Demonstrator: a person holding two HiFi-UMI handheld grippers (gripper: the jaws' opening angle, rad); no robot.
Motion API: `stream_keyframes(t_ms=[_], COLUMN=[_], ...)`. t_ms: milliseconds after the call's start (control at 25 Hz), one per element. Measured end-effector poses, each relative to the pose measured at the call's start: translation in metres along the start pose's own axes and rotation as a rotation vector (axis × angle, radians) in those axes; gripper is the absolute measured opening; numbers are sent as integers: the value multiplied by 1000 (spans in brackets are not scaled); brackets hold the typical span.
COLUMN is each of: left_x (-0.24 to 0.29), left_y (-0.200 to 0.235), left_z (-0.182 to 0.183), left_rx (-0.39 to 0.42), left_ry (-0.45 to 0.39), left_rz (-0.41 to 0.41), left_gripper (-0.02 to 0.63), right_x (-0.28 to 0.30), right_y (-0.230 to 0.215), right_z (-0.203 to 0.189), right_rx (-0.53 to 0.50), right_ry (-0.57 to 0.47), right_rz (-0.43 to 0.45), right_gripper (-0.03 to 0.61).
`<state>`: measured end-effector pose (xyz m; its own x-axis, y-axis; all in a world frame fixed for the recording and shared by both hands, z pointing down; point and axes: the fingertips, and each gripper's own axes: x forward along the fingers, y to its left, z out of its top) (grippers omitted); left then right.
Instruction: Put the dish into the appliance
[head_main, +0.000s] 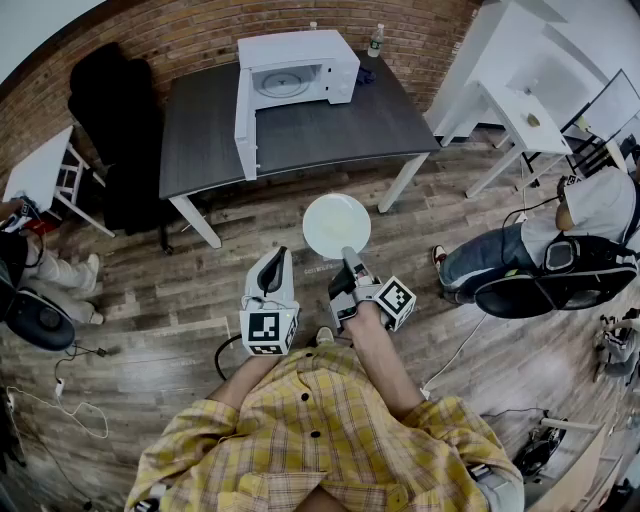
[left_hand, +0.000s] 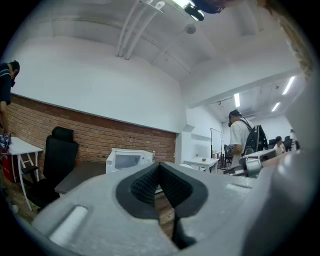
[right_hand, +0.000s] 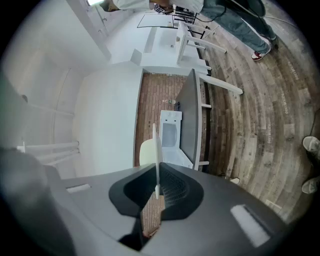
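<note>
A round white plate (head_main: 336, 225) hangs over the wooden floor in front of me, with my right gripper (head_main: 347, 256) shut on its near rim. In the right gripper view the plate (right_hand: 156, 155) shows edge-on between the pads. The white microwave (head_main: 300, 68) stands on the dark table (head_main: 340, 130) ahead, with its door (head_main: 244, 125) swung open to the left and the cavity showing. My left gripper (head_main: 277, 256) is beside the right one, its jaws shut with nothing in them. It (left_hand: 160, 166) points level at the microwave (left_hand: 127, 159).
A black office chair (head_main: 110, 95) stands left of the table. A bottle (head_main: 375, 40) sits on the table's far corner. White desks (head_main: 520, 80) stand at the right, and a seated person (head_main: 560, 250) is near them. Cables (head_main: 70, 400) lie on the floor at the left.
</note>
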<state>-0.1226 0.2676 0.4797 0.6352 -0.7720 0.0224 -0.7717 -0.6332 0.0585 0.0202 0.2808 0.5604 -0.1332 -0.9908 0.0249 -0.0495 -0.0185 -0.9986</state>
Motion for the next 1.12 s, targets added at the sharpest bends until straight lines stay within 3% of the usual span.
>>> stream_keyframes(t_ms=[560, 1120], left_x=[1, 48], left_y=[-1, -17], left_z=[-6, -2], left_rx=[-5, 25], left_ry=[-1, 15], left_rz=[6, 59], left_gripper=[-3, -3], right_x=[0, 27], right_y=[-3, -15], right_z=[6, 52], right_rx=[-14, 12], right_ry=[-1, 54], right_rz=[9, -27], right_gripper=[18, 18])
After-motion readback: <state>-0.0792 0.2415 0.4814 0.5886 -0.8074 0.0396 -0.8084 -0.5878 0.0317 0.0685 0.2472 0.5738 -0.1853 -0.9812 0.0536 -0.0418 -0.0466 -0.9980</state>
